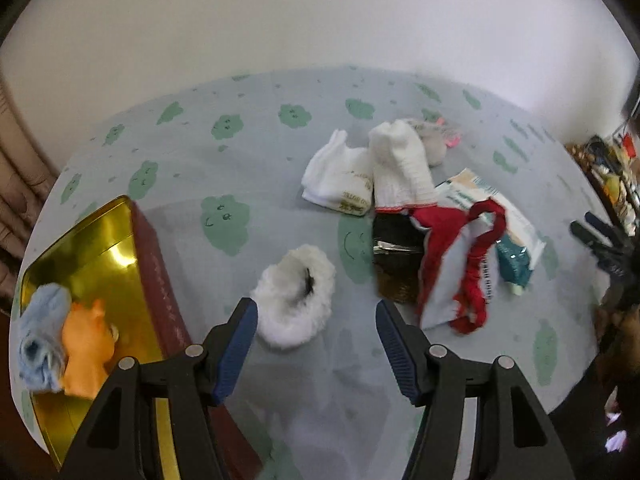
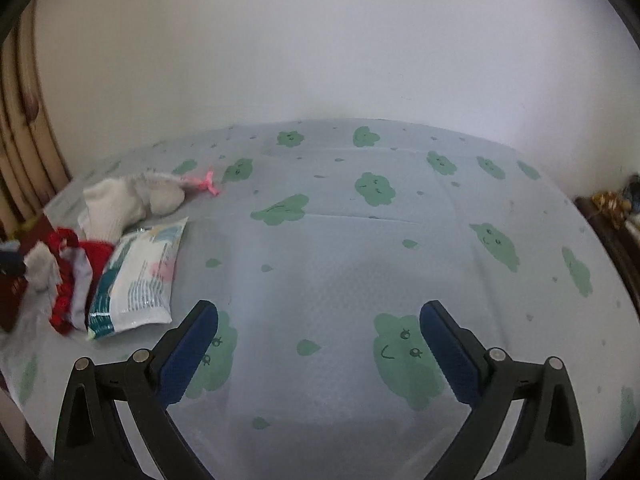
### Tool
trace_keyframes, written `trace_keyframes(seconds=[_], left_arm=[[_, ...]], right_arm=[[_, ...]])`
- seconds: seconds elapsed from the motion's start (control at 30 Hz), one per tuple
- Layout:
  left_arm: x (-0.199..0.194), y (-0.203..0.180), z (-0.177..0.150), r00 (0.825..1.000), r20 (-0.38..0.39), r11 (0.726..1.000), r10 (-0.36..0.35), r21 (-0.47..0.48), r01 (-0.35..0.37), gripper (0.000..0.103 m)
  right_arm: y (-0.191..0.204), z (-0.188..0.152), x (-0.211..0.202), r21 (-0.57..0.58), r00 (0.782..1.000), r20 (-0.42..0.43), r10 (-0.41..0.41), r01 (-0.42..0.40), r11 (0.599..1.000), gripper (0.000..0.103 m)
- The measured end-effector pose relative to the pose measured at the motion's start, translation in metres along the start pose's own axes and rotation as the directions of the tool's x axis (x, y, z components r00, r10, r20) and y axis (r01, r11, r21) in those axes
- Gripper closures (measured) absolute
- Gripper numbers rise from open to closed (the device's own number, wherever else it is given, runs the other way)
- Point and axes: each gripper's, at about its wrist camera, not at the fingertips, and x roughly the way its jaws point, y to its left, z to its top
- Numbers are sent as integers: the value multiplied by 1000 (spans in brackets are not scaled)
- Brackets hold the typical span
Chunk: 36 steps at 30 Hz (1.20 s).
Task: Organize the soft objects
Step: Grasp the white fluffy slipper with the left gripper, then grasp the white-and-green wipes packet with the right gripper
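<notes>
A fluffy white scrunchie (image 1: 295, 295) with a dark tuft lies on the bed just ahead of my open, empty left gripper (image 1: 316, 310). A gold tin (image 1: 96, 248) at the left holds a light blue cloth (image 1: 42, 338) and an orange soft item (image 1: 86, 354). Ahead on the right lie white socks (image 1: 402, 168), a folded white cloth (image 1: 338, 178), a red and grey garment (image 1: 460, 268) and a dark woven item (image 1: 396, 260). My right gripper (image 2: 318, 314) is open and empty above the bare sheet; the same pile (image 2: 64, 280) lies at its far left.
A tissue pack (image 1: 516, 244) lies beside the red garment; it also shows in the right wrist view (image 2: 138, 276). A grey plush with pink trim (image 2: 168, 192) lies behind the socks. The sheet (image 2: 360, 240) has green cloud prints. A cluttered shelf (image 1: 608, 176) stands at the right edge.
</notes>
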Motion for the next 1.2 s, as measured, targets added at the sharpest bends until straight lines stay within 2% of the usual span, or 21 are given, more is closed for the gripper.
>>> trace_keyframes(seconds=[0.23,0.33,0.37,0.4,0.43,0.47,0.57,0.67,0.9,1.03,1.1,1.2], left_arm=[[29,9,11,996,-69,998,52,22,-50,40],[39,13,11,995,-92,999,40,6,-40,40],[38,13,11,997,-66,999,43,8,-42,49],[38,14,10,998,-65,1000,3,-18,-5,67],[39,17,9,996,-78,997,-39,-68,34,72],[37,18,8,997,-64,995,-39,-92,33,73],[23,10,0,1000,-25,991,-12,-134,9,75],[3,-4,-16,997,16,977,-69,-202,71,75],[-45,-49,-56,984,121,956,-127,-249,154,74],[-59,-62,-73,976,147,939,-160,-283,196,74],[-64,-69,-80,975,149,939,-165,-279,202,74],[-71,-78,-90,976,147,944,-163,-264,198,73]], right_arm=[[4,1,5,-15,1000,-26,17,-17,1000,2],[4,1,6,-16,999,-29,23,-23,1000,2],[4,1,7,-13,999,-35,26,-26,1000,2],[3,1,8,-10,999,-40,27,-27,1000,2],[3,1,9,-7,999,-45,26,-26,1000,2],[2,1,10,-4,998,-49,26,-26,1000,2],[3,1,10,-2,998,-51,24,-24,1000,2],[3,1,10,-5,999,-49,24,-24,1000,2],[7,0,0,-38,999,-16,46,-47,998,2],[26,1,-2,-44,989,-62,134,-137,990,2],[43,5,-1,-24,969,-103,223,-227,974,2],[78,18,1,-103,965,-134,224,-238,966,2]])
